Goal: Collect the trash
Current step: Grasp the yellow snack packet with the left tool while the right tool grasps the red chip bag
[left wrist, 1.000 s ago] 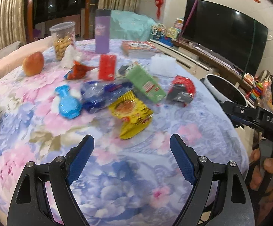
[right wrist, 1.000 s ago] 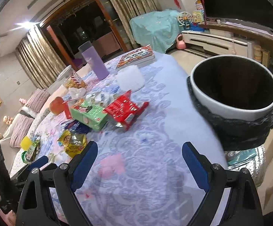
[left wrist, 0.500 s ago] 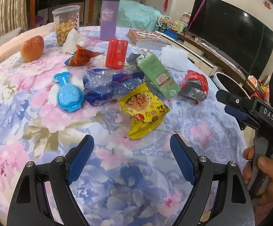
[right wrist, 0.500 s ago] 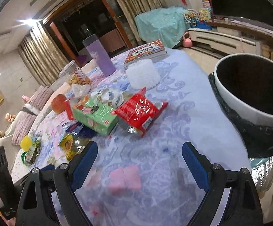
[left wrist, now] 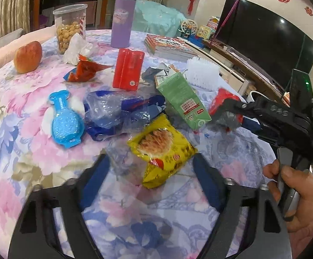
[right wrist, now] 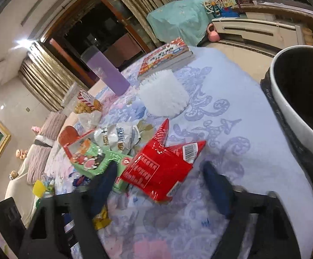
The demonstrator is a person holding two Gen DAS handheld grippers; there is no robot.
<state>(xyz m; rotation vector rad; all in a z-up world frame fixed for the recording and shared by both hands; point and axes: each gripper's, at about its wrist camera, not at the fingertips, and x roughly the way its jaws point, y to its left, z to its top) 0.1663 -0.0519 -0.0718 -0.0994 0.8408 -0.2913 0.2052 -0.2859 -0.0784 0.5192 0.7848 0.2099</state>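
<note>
Left gripper (left wrist: 150, 170): jaws have just been closing and are not yet clamped; the crinkled yellow snack wrapper (left wrist: 161, 149) lies between the blue pads at lower centre, its lower end reached, no pad seen pressing on it.
Right gripper (right wrist: 159, 185): jaws have just been closing, still released; the glossy red foil packet (right wrist: 160, 168) sits between them at centre frame, untouched as far as can be told.
Bin: the white trash bin with black liner (right wrist: 285, 112) stands at the right edge, just beside the floral tablecloth (right wrist: 232, 116).
Step in hand: each wrapper is to be pinched.
Advice: pads should be lowered to the cloth and closed on the wrappers alone, so that the cloth is not gathered; the green carton (left wrist: 182, 99) should be left clear.
</note>
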